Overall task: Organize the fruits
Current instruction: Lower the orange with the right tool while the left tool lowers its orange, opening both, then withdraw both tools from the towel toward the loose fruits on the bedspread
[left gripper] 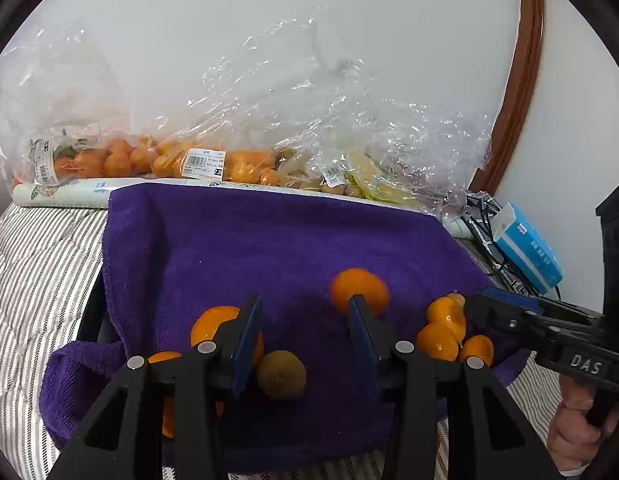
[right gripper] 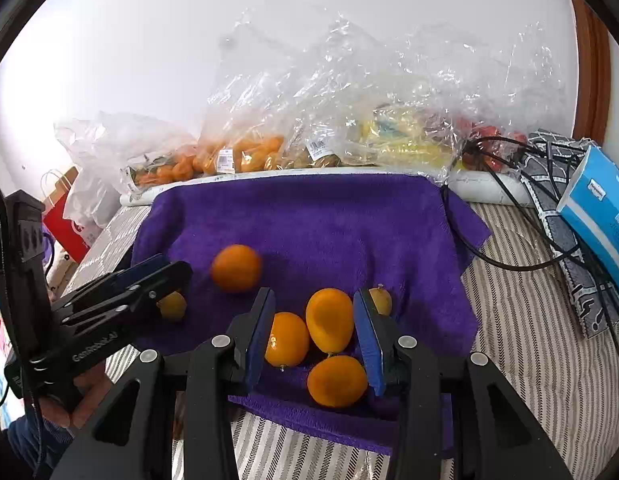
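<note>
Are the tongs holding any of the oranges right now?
No. The left tongs and the right tongs are both open and hold nothing; the oranges lie loose on the purple towel.

left wrist: near, angled down | right wrist: same | shared: purple towel, lone orange

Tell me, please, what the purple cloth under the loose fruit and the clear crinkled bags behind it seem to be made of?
The purple cloth looks like terry towelling or fleece: matte, with a fuzzy pile and soft folds at its edges. The clear crinkled bags look like thin plastic film: glossy, see-through, sharply creased, catching white glints, with printed barcode labels stuck on them.
</note>
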Demonstrator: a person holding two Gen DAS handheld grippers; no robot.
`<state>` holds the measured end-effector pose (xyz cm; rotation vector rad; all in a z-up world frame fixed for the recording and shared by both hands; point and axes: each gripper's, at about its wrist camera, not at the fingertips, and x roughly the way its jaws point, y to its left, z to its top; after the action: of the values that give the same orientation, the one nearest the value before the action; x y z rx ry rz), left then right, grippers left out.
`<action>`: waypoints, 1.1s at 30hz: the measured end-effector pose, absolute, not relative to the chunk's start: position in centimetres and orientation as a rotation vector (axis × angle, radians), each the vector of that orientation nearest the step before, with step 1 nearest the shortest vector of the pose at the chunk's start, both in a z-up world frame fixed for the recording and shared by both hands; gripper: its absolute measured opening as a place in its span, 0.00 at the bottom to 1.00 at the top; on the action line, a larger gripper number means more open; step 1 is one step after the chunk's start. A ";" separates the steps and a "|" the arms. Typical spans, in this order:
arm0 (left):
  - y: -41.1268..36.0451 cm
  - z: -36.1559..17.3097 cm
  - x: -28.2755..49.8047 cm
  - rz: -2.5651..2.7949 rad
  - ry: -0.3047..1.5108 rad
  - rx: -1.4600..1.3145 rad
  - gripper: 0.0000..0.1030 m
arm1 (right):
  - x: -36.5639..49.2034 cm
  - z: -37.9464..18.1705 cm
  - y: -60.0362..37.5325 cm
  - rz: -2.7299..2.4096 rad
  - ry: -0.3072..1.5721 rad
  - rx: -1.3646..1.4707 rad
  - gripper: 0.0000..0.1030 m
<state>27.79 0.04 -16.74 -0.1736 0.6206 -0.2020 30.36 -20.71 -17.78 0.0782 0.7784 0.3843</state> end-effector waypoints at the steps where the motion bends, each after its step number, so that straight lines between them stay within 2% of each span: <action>1: 0.1 -16.7 27.7 -0.203 0.614 -0.172 0.45 | 30.4 -17.9 -20.6 0.385 0.777 0.075 0.40; 3: 0.0 -16.6 27.5 -0.195 0.604 -0.163 0.50 | 30.2 -18.0 -20.2 0.388 0.768 0.056 0.40; 9: 0.5 -15.9 26.6 -0.144 0.549 -0.168 0.52 | 29.6 -17.8 -19.5 0.385 0.725 0.026 0.46; 16: 2.8 -14.3 24.6 -0.089 0.492 -0.187 0.52 | 28.3 -16.5 -18.9 0.384 0.643 0.015 0.47; 24: 5.8 -15.1 19.9 -0.069 0.537 -0.154 0.52 | 23.8 -14.3 -18.4 0.327 0.581 0.036 0.47; 29: 7.8 -16.8 17.1 -0.041 0.614 -0.201 0.52 | 21.6 -15.6 -17.3 0.308 0.675 0.023 0.47; 33: 9.2 -17.1 14.4 -0.016 0.609 -0.221 0.54 | 19.8 -17.9 -15.5 0.326 0.722 -0.038 0.46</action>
<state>14.39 9.18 -17.14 -0.2209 0.6088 -0.0160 19.75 -15.50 -17.91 -0.0377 0.7221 0.3264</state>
